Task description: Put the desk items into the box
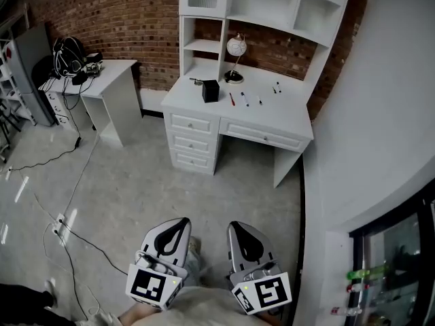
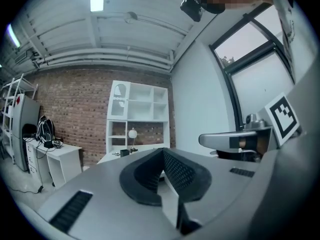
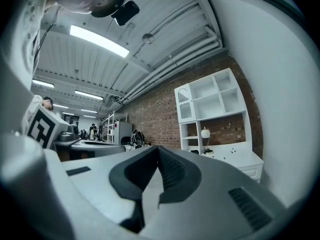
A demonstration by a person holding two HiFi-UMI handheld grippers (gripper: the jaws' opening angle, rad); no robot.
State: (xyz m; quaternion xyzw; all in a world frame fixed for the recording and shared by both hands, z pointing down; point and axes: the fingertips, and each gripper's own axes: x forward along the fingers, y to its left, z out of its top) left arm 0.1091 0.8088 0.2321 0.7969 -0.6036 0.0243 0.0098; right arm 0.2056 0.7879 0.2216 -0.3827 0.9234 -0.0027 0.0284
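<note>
Head view: pens (image 1: 231, 99) tiny, indistinct

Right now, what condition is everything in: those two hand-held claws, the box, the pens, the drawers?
Left gripper: shut, empty, well short of the desk.
Right gripper: shut, empty.
Black box: upright on the desk; too small to tell whether it is open.
Red pen: lying on the desk, outside the box.
Other pens: lying loose on the desk.
Drawers: closed.
Globe: upright at the back.
</note>
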